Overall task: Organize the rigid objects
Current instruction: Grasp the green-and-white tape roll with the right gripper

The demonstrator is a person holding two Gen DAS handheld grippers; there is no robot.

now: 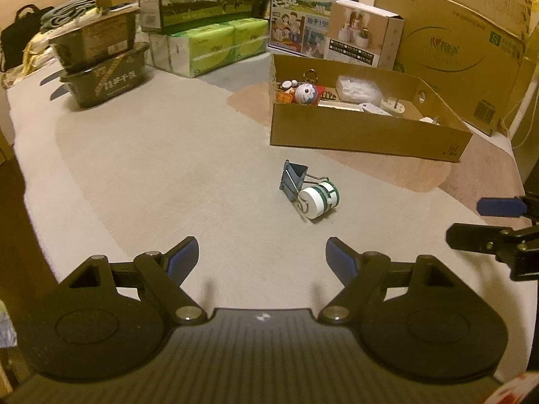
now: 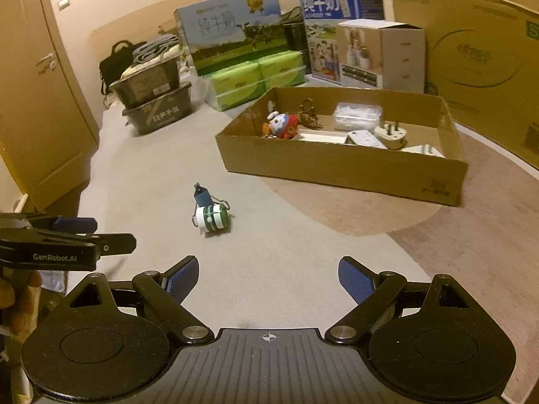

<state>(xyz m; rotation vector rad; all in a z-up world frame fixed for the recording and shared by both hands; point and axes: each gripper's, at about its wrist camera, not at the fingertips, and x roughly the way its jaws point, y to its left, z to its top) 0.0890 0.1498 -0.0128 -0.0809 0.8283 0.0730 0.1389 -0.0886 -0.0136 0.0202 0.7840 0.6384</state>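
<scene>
Left wrist view shows a blue binder clip (image 1: pixel 292 177) touching a small white-and-green cylinder (image 1: pixel 320 199) on the grey mat (image 1: pixel 168 175), just ahead of the left gripper (image 1: pixel 261 258), whose jaws stand wide apart and empty. Right gripper (image 2: pixel 268 279) is likewise spread, nothing between its pads, with the pair ahead to its left. Behind them sits the cardboard tray (image 1: pixel 363 134) of small items.

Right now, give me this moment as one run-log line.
left gripper: open, empty | right gripper: open, empty | binder clip and white-green roll: touching, on carpet | cardboard tray: holds small items
</scene>
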